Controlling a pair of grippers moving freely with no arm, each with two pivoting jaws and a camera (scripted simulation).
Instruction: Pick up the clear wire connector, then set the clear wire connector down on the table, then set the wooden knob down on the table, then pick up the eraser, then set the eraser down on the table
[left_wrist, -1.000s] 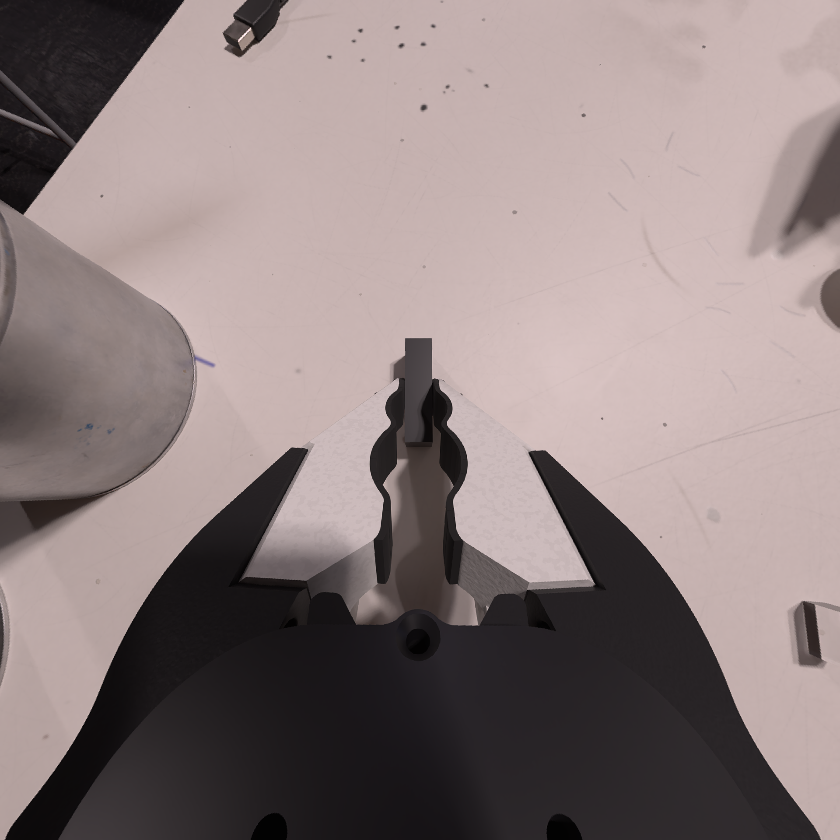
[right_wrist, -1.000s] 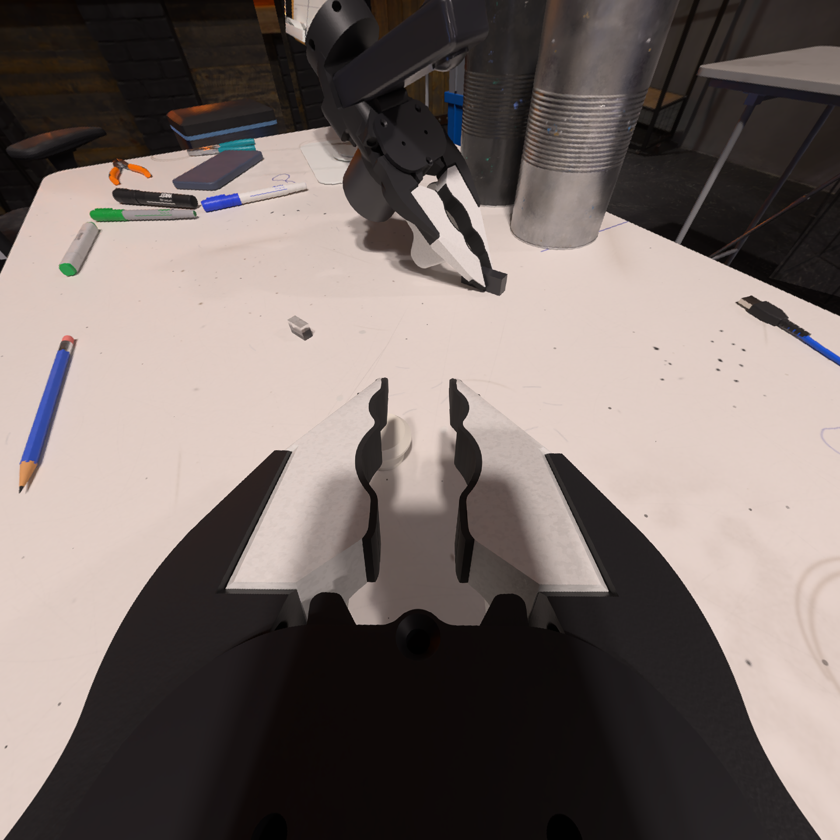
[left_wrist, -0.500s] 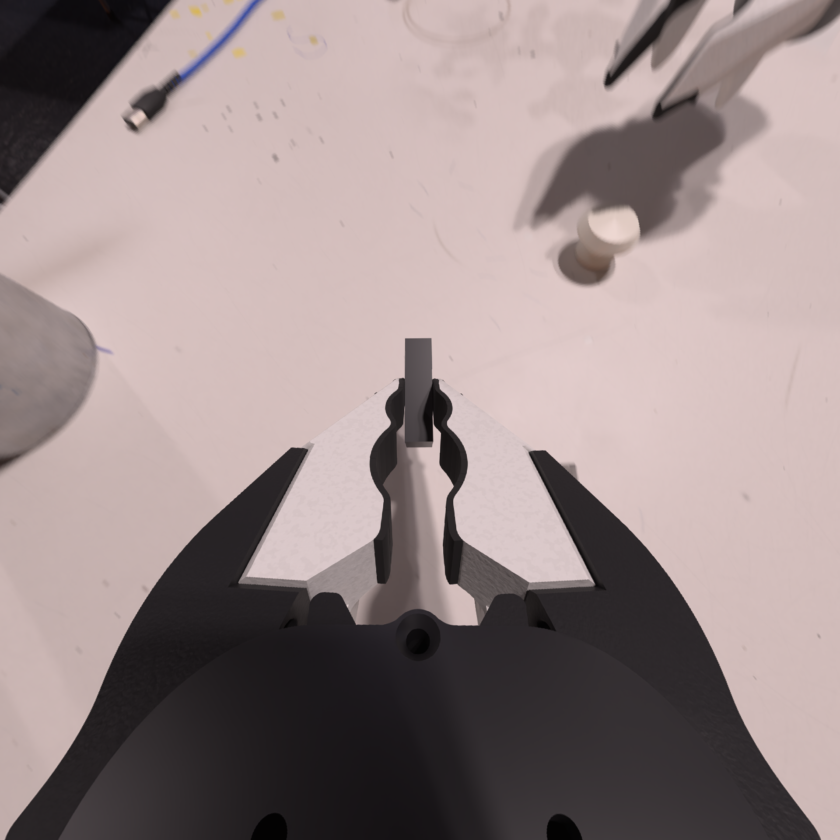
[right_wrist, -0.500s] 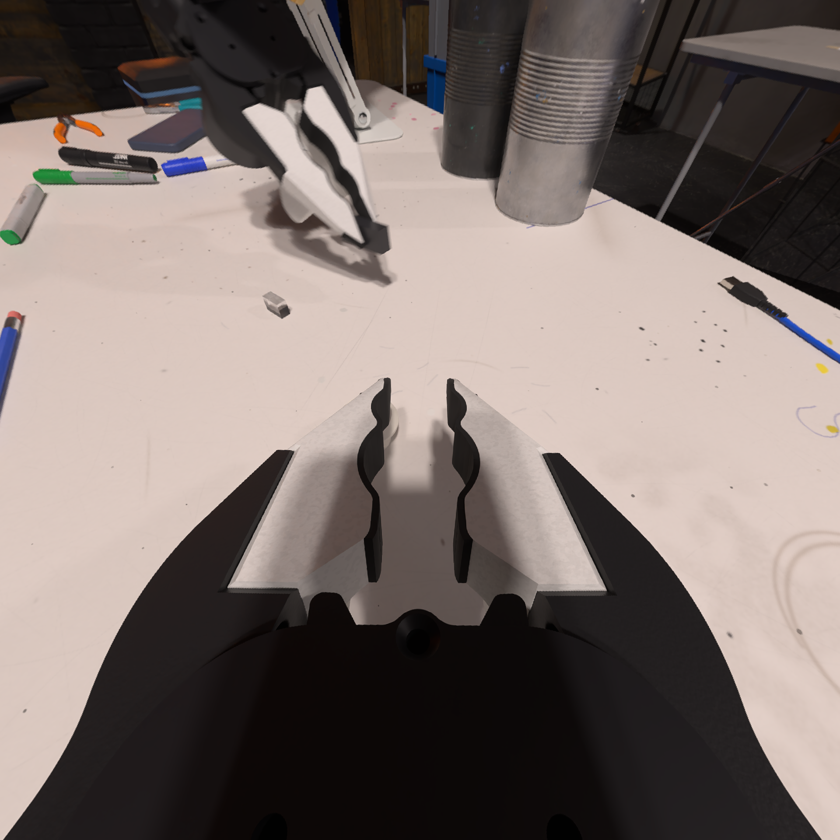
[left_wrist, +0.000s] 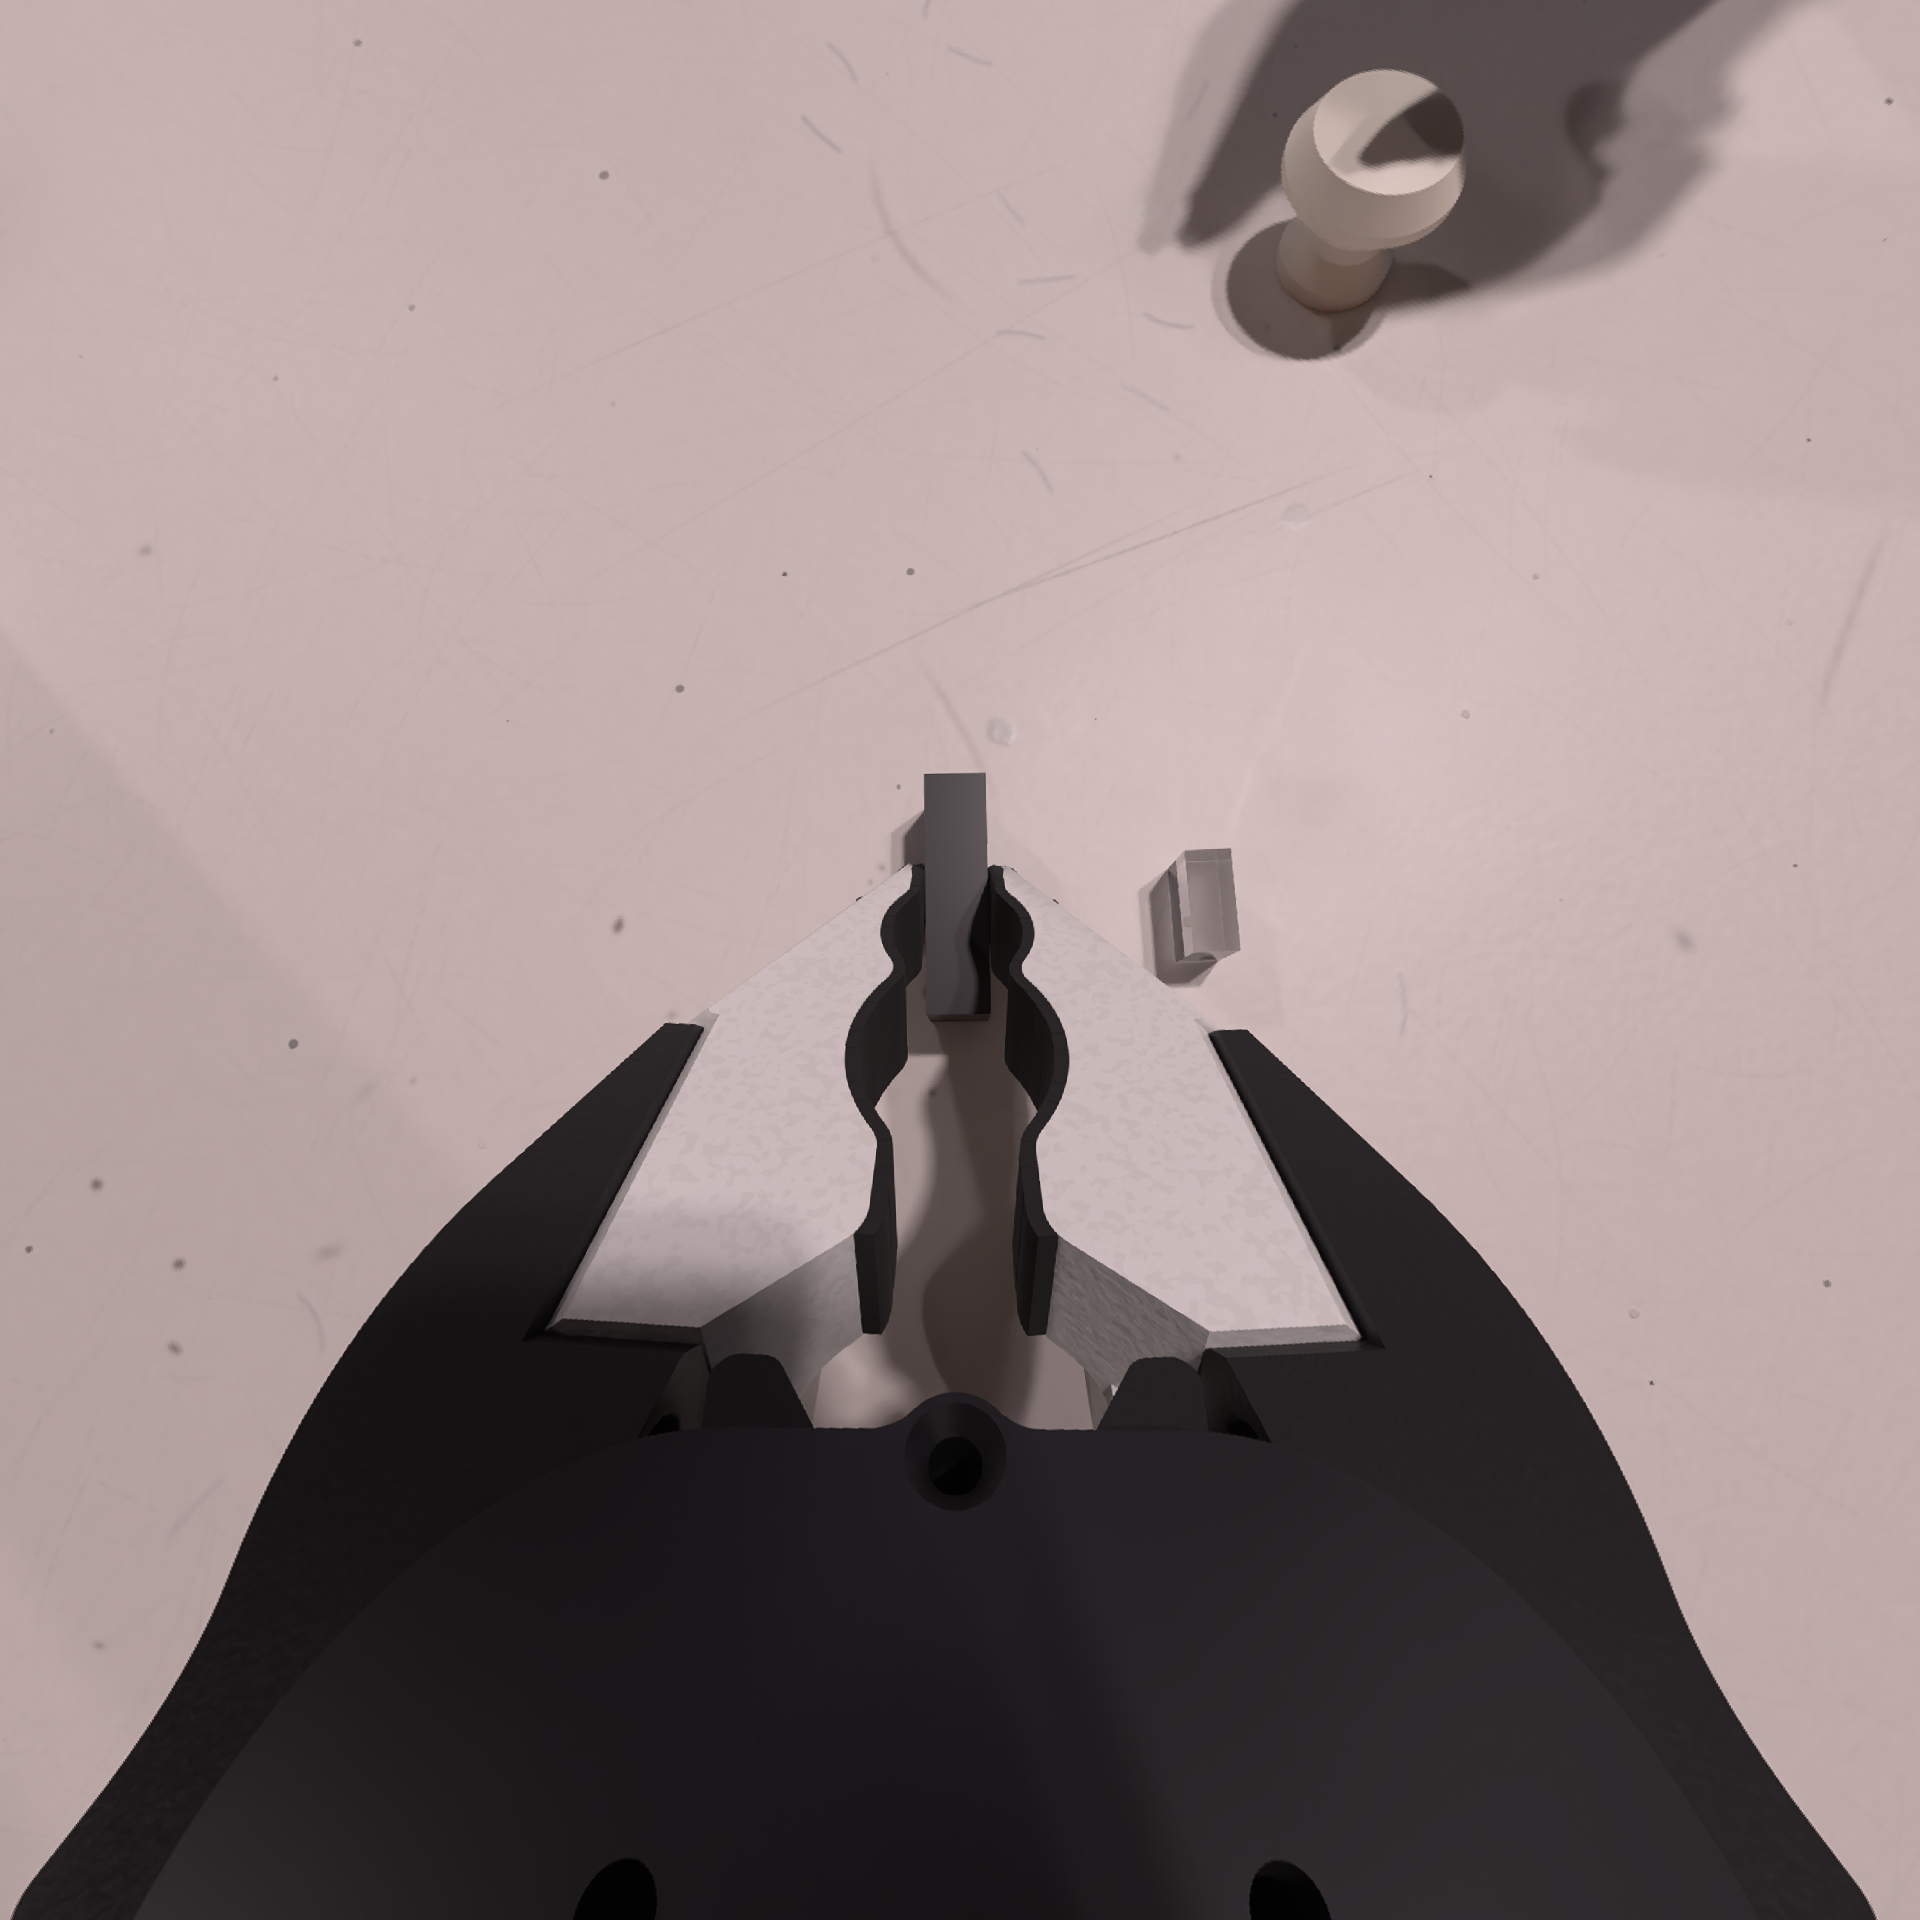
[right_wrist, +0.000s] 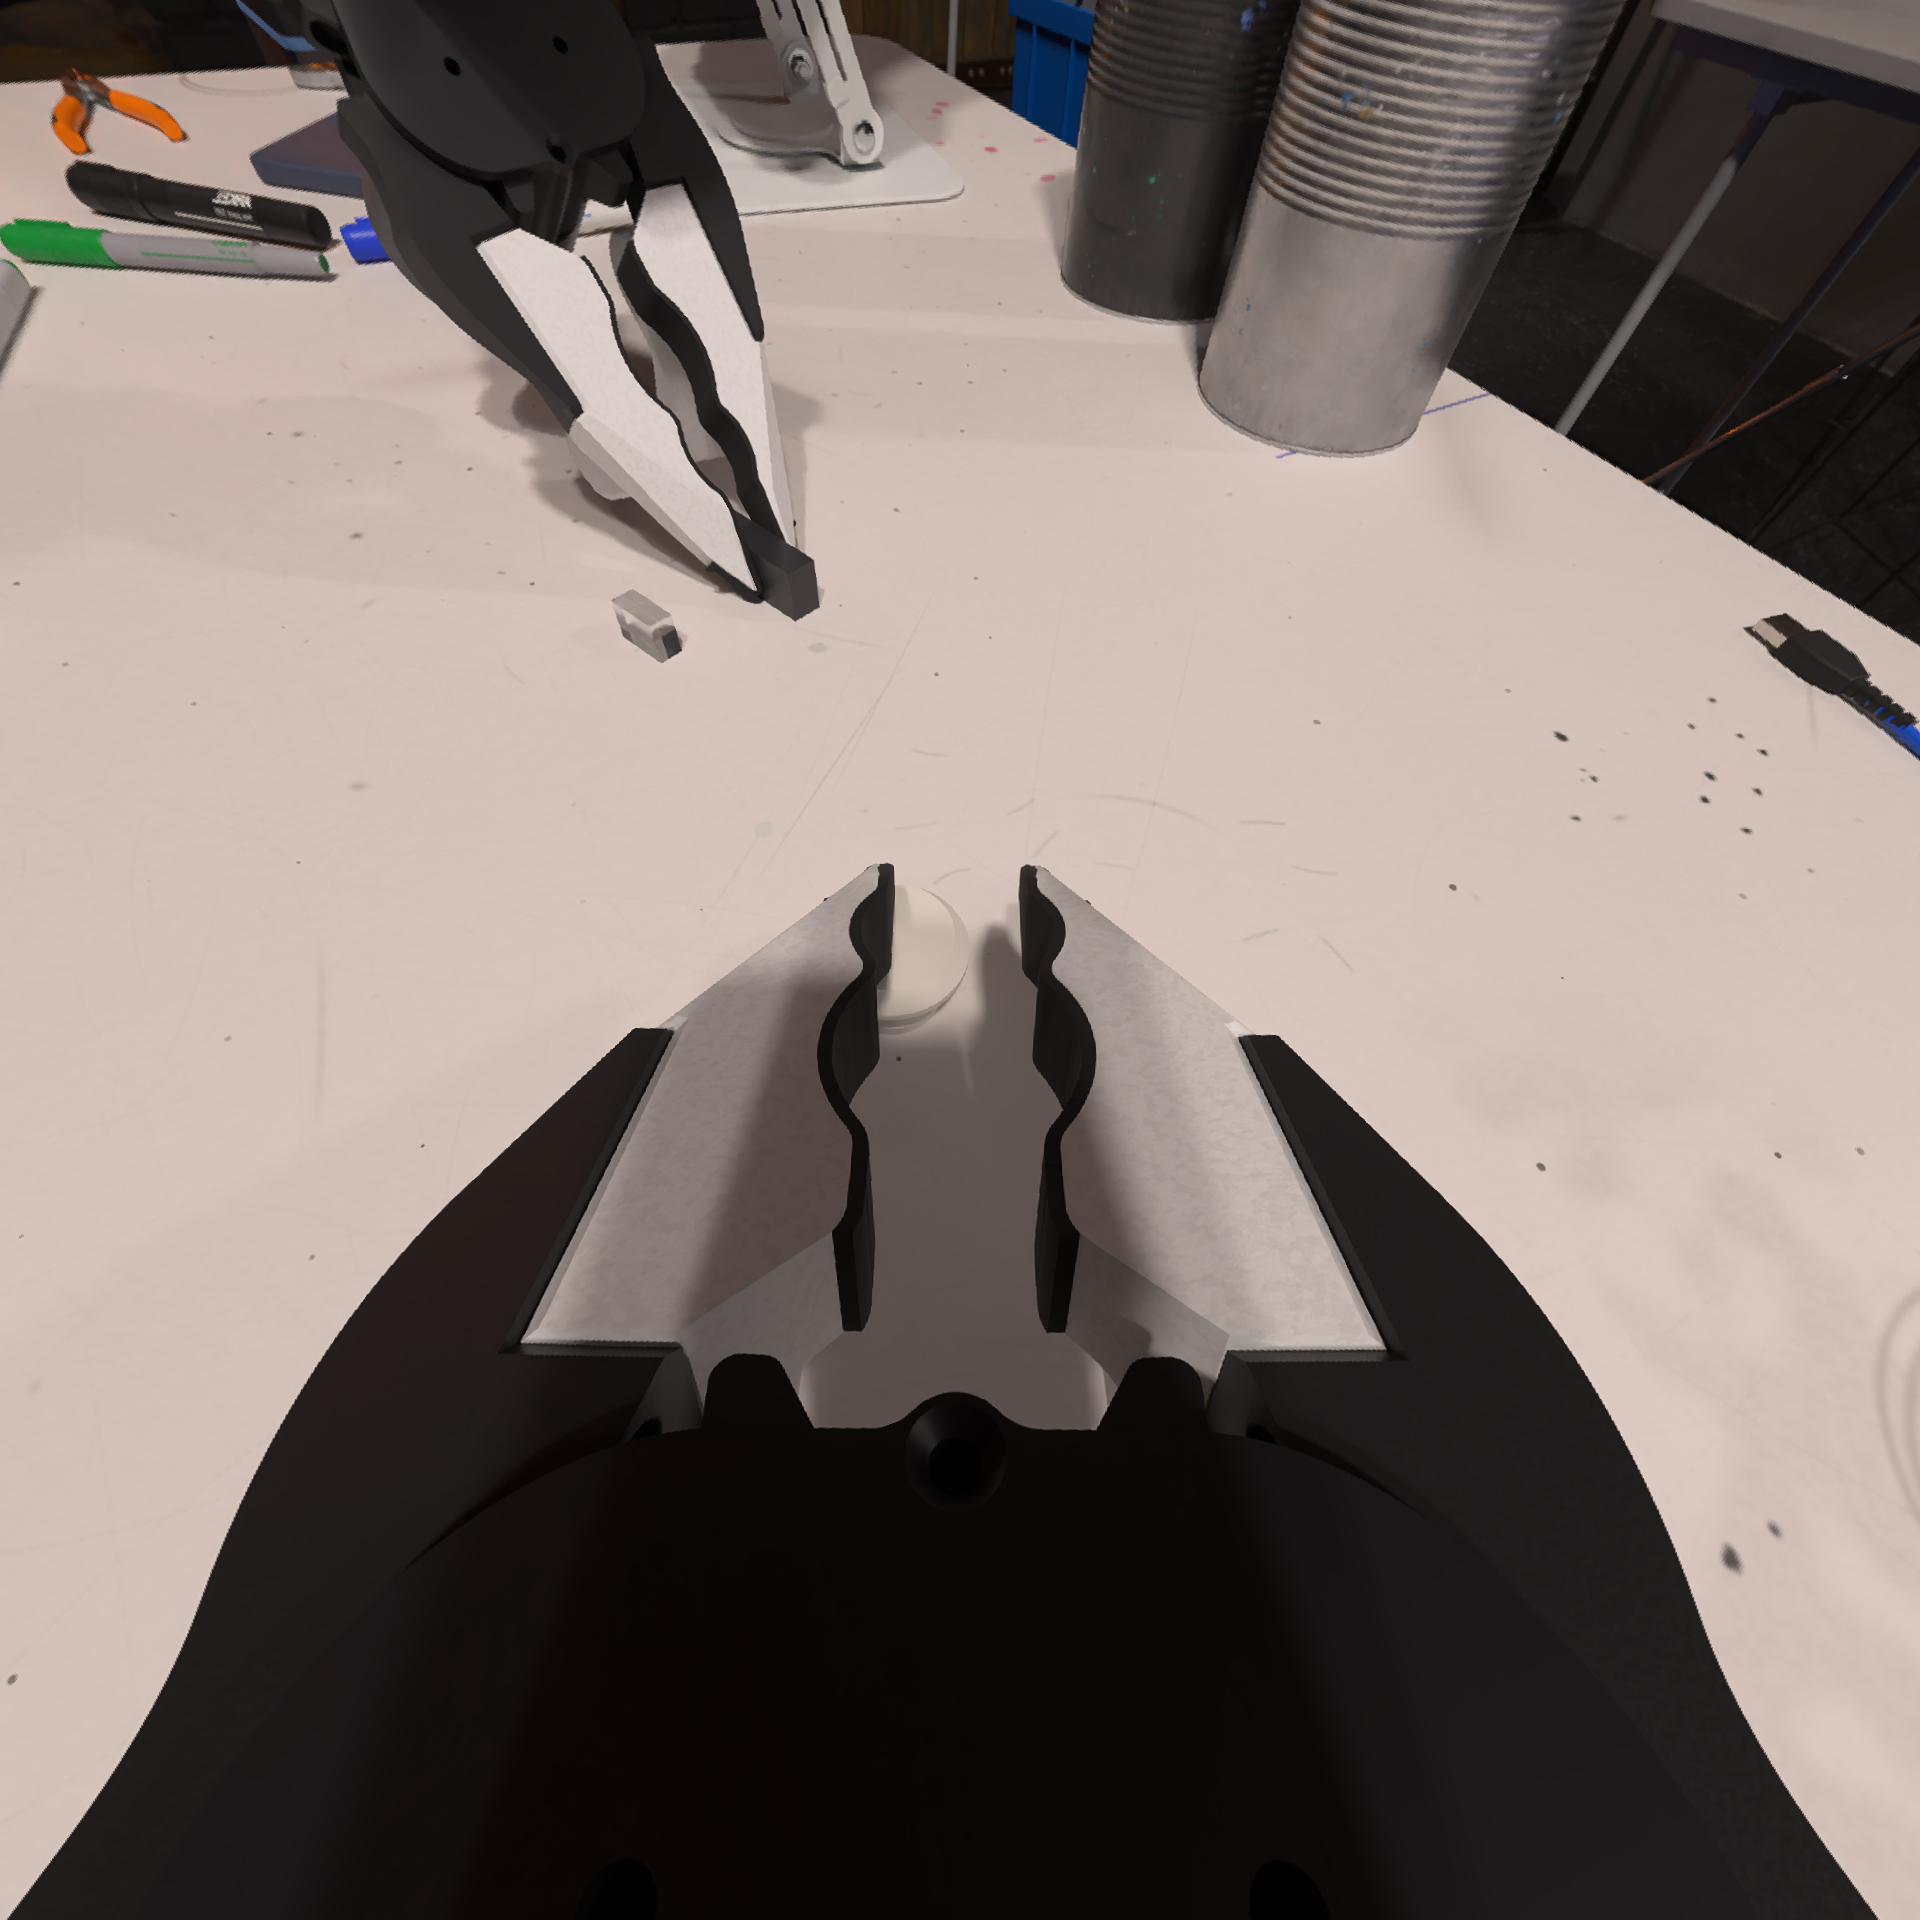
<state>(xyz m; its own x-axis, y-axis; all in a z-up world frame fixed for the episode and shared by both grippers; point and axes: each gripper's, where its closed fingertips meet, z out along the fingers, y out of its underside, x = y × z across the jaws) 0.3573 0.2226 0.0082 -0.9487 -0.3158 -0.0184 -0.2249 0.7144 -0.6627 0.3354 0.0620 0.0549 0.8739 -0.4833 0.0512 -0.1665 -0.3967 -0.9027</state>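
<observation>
My left gripper (left_wrist: 956, 878) is shut on a dark grey eraser (left_wrist: 954, 862), whose far end is at or just above the white table (left_wrist: 520, 520). It also shows in the right wrist view (right_wrist: 774, 582), eraser (right_wrist: 790, 590) at its tips. The clear wire connector (left_wrist: 1197, 912) lies on the table just right of the left fingertips; it shows in the right wrist view (right_wrist: 646, 625). The pale wooden knob (left_wrist: 1369, 182) stands upright at upper right. My right gripper (right_wrist: 956, 883) is open, the knob (right_wrist: 920, 961) below and between its fingers, untouched.
Two metal cylinders (right_wrist: 1361, 270) stand at the back right. Markers (right_wrist: 166, 249), orange pliers (right_wrist: 120, 104) and a white stand (right_wrist: 831, 125) lie at the back left. A blue cable's plug (right_wrist: 1829, 675) lies at the right edge.
My left gripper carried the eraser leftwards in the right wrist view and down to the table, beside the clear connector. The right gripper stayed open over the knob.
</observation>
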